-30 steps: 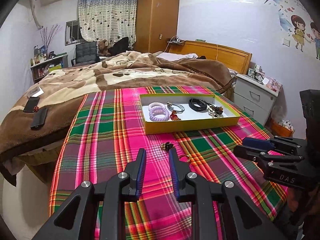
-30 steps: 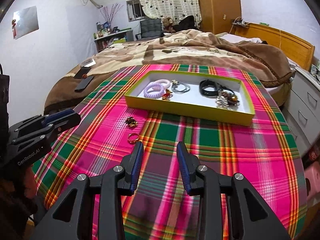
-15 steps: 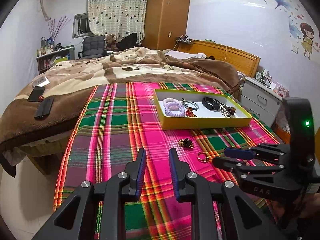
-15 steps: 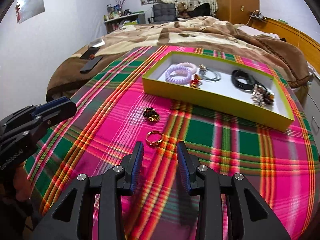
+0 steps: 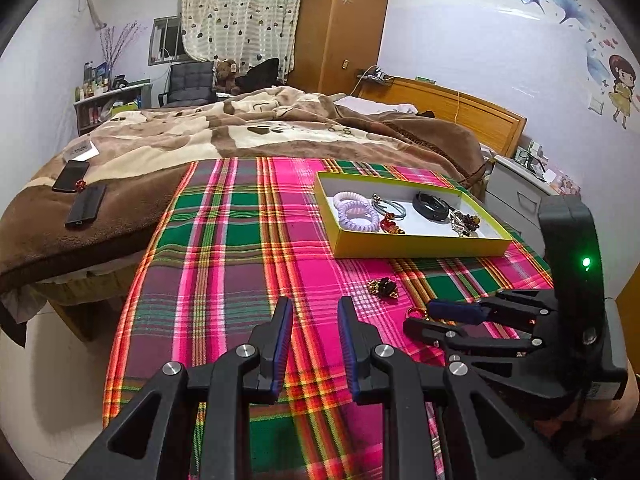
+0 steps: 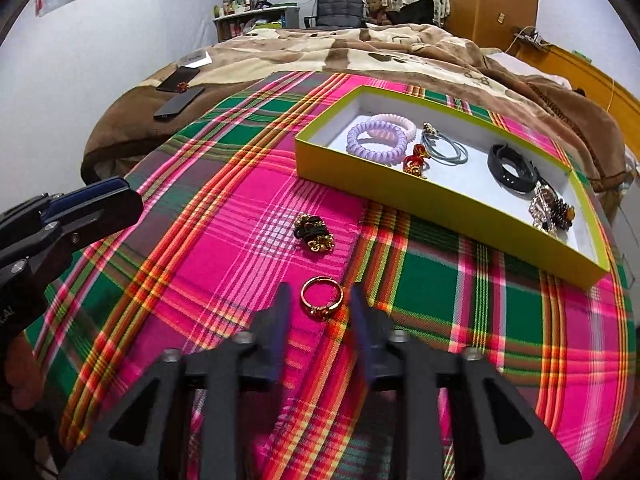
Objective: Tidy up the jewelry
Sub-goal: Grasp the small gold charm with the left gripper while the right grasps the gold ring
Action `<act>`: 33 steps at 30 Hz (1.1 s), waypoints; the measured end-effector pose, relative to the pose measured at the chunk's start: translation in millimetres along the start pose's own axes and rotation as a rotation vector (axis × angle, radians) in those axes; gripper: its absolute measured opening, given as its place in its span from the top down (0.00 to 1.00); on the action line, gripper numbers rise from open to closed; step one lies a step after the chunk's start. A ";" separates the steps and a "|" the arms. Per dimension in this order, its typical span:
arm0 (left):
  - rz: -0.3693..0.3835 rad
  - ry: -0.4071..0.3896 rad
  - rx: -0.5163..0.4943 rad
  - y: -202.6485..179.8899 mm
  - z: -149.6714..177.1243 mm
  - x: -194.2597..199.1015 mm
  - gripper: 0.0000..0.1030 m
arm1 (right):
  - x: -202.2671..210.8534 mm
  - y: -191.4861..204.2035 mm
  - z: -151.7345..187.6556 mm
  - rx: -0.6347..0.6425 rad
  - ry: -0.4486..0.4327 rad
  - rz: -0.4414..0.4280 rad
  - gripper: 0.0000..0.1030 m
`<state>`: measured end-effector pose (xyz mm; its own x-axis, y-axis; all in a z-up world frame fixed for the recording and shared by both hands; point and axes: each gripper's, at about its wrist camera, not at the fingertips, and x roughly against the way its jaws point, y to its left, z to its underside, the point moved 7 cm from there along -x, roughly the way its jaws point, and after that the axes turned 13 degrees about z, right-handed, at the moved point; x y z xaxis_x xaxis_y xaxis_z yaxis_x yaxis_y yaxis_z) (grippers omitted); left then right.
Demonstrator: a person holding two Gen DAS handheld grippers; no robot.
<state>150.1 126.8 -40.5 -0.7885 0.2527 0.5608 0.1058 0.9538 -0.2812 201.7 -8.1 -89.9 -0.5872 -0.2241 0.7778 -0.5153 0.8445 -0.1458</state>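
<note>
Ring (image 6: 322,298): flat on plaid counter (image 6: 208,216), ornament toward camera, between right claw (image 6: 318,312) tips, jaws just closing, untouched. Tray (image 6: 448,204) beyond; charm (image 6: 314,232) between. Left claw (image 5: 312,312) parted, empty, open cloth ahead.

Black left tool (image 5: 312,312), blue pads, silver screws; right tool (image 5: 420,318) green light

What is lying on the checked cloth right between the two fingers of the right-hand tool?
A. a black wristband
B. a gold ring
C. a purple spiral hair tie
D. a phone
B. In the right wrist view the gold ring lies on the checked cloth between the fingers of the right gripper, which have just been closing around it without pinching it yet; the hair ties and wristband are in the yellow box.
</note>
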 end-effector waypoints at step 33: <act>0.007 0.263 -0.018 -47.6 -5.2 -119.6 0.71 | 16.8 -87.5 22.0 -0.241 -0.009 -0.005 0.77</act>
<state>242.5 52.0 -90.1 -0.6033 0.2905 0.7427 0.1232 0.9541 -0.2731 223.2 -96.5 -77.5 -0.5912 -0.2315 0.7726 -0.3550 0.9348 0.0084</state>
